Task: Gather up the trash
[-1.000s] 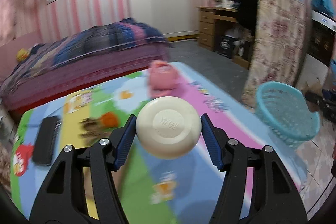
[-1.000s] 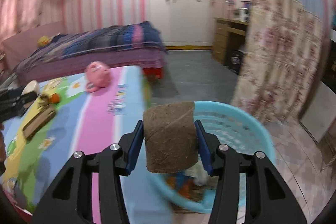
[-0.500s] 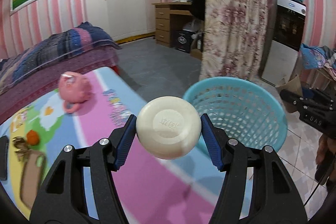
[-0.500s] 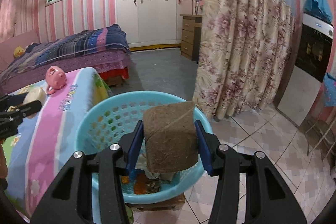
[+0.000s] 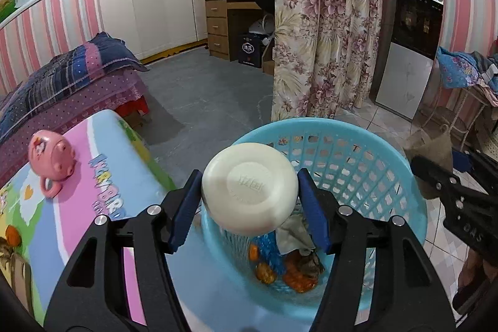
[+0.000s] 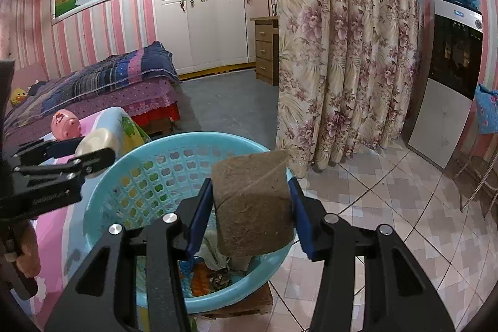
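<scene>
My left gripper is shut on a round white soap bar and holds it over the near rim of the light blue plastic basket. My right gripper is shut on a brown cardboard roll and holds it above the basket. Orange peel and crumpled wrappers lie in the basket's bottom. The left gripper with the soap also shows in the right wrist view, at the basket's left rim. The right gripper shows at the right edge of the left wrist view.
A low table with a colourful cartoon cloth stands left of the basket, with a pink piggy bank on it. A bed, a floral curtain, a wooden desk and a water dispenser stand around.
Both grippers have swung right from the table to the basket, each keeping its load. The left one now hangs over the basket's rim; the right one has lowered a little closer over it.
</scene>
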Demonstrator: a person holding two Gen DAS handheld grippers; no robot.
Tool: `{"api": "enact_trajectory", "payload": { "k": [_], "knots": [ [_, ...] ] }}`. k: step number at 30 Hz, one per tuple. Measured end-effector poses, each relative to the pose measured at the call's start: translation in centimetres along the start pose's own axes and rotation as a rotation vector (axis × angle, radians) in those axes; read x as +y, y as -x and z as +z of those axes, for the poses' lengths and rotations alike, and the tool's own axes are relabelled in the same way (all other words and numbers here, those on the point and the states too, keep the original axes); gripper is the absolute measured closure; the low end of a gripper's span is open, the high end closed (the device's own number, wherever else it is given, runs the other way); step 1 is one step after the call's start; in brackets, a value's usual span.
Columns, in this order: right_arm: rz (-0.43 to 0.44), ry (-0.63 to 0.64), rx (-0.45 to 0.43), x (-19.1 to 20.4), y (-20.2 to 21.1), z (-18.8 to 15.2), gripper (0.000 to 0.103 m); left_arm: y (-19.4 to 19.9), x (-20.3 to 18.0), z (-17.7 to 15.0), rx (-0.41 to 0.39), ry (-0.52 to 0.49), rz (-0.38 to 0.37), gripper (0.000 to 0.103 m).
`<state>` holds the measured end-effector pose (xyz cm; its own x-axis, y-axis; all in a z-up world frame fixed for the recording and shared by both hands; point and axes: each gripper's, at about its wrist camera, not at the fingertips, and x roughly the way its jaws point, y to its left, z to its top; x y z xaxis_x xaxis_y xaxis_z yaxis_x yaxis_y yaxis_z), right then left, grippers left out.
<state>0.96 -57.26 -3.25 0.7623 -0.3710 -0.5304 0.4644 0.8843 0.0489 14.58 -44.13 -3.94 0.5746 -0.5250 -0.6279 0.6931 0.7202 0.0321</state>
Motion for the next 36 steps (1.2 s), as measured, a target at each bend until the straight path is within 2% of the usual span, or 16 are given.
{"api": "enact_trajectory", "payload": {
  "k": [2,4,7,11,22,23,25,26,27,32,36],
  "knots": [
    [-0.002,-0.002,0.0,-0.1,-0.1,0.1,0.055,-0.3,0.1,0.3,-0.001,-0.014,0.019,0.025],
    [-0.005,0.001,-0.001,-0.1,-0.1,0.2,0.055,-0.2,0.5,0.4,-0.021,-0.021,0.041,0.018],
    [-0.007,0.004,-0.001,0.0,-0.2,0.2,0.055,0.2,1.8,0.6,-0.029,-0.022,0.075,0.017],
    [-0.006,0.001,0.0,0.1,-0.3,0.2,0.054,1.8,3.6,0.6,-0.064,-0.011,0.123,0.01],
    [0.013,0.0,0.013,3.0,-2.1,0.6,0.051,5.1,7.6,-0.9,-0.074,0.05,0.166,0.006],
    [0.013,-0.001,0.013,3.1,-2.2,0.6,0.05,5.4,7.9,-1.1,-0.073,0.057,0.168,0.006],
    [0.013,-0.004,0.013,3.5,-2.4,0.6,0.039,5.8,8.5,-1.6,-0.07,0.069,0.171,0.006],
    [0.014,-0.005,0.015,3.8,-2.5,0.6,0.029,6.0,8.8,-1.7,-0.07,0.073,0.174,0.006],
    [0.012,-0.005,0.015,3.9,-2.5,0.6,0.023,6.2,9.1,-1.9,-0.069,0.077,0.179,0.006],
    [-0.026,0.02,0.004,5.2,-1.8,0.6,0.015,8.0,11.3,-3.1,-0.068,0.114,0.213,0.006],
    [-0.011,0.026,0.004,6.5,-1.1,0.7,0.014,10.1,13.8,-4.4,-0.076,0.155,0.247,0.006]
  ]
}}
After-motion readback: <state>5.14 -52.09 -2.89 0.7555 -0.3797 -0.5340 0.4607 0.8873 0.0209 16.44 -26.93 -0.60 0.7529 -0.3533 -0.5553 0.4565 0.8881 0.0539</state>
